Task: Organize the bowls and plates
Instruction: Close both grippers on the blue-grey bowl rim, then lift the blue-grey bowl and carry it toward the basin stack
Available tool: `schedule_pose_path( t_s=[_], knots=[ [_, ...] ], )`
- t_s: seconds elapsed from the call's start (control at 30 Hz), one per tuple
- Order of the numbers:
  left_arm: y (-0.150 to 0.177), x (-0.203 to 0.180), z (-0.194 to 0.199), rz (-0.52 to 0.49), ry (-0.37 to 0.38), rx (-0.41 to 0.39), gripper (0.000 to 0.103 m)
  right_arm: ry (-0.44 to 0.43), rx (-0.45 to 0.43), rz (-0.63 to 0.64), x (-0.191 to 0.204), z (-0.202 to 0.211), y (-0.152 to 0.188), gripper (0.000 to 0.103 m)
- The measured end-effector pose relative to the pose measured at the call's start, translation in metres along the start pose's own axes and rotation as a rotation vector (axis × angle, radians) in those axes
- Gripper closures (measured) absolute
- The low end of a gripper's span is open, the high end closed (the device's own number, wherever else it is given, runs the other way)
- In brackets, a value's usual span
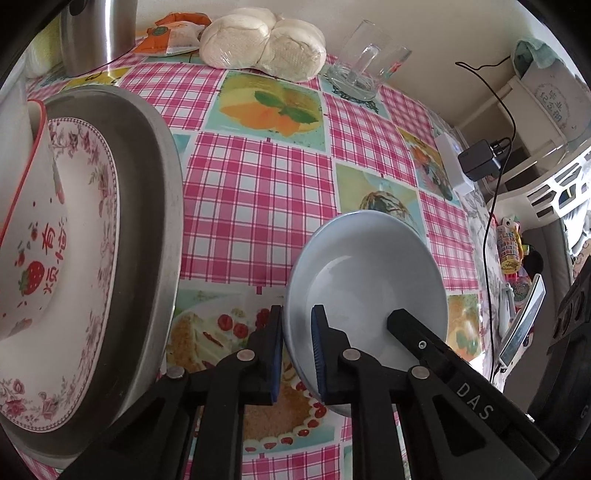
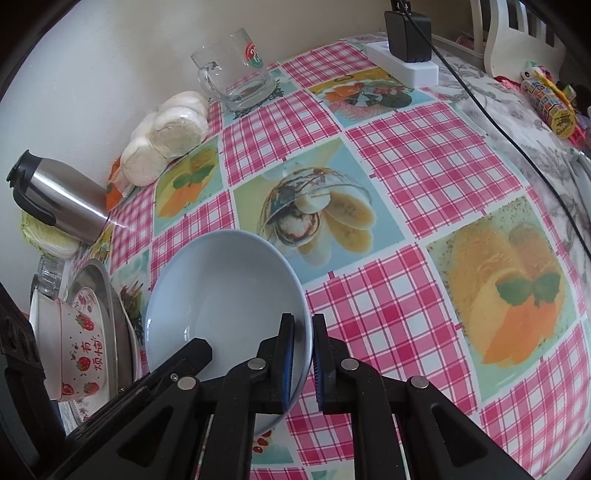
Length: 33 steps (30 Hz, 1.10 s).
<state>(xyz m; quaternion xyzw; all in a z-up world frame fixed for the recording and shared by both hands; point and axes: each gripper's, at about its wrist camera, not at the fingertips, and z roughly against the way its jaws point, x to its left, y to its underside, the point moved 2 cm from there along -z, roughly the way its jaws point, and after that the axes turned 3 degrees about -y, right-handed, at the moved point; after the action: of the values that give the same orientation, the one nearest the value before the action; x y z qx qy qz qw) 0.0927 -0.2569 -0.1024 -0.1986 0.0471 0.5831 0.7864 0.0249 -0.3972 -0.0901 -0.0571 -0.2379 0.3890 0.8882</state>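
Note:
A pale blue bowl [image 1: 369,280] rests on the checked tablecloth, tilted toward me. My left gripper [image 1: 298,350] is shut on its left rim, one blue pad outside the wall and one inside. My right gripper [image 2: 303,350] is shut on the opposite rim of the same bowl [image 2: 221,295], its pads pinching the wall. At the left a steel tray [image 1: 155,206] holds a floral plate [image 1: 92,258], and a white strawberry-print bowl [image 1: 29,258] stands on that plate. The same stack shows in the right wrist view as the strawberry bowl [image 2: 79,354] on the tray [image 2: 110,295].
Along the back wall stand a glass mug [image 1: 364,66], wrapped buns [image 1: 266,44] and a steel thermos [image 1: 96,33]. A white power strip [image 1: 454,162] with a black adapter and cable lies by the table's right edge. Open tablecloth [image 2: 406,177] lies beyond the bowl.

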Motion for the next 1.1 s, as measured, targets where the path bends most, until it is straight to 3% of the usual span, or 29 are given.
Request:
schedule_pose_path(
  t_s=[0.27, 0.63, 0.8, 1.1],
  knots=[
    [-0.006, 0.002, 0.02, 0.009, 0.02, -0.05, 0.089, -0.036, -0.019, 0.0, 0.007, 0.013, -0.001, 0.092],
    [-0.02, -0.002, 0.111, -0.019, 0.085, -0.238, 0.089, -0.1, -0.208, 0.096, 0.056, 0.097, -0.012, 0.092],
    [-0.019, 0.012, 0.129, 0.014, 0.092, -0.269, 0.089, -0.109, -0.259, 0.151, 0.085, 0.119, -0.008, 0.091],
    [-0.013, 0.057, 0.159, 0.112, 0.1, -0.321, 0.089, -0.148, -0.251, 0.229, 0.13, 0.117, 0.011, 0.091]
  ],
)
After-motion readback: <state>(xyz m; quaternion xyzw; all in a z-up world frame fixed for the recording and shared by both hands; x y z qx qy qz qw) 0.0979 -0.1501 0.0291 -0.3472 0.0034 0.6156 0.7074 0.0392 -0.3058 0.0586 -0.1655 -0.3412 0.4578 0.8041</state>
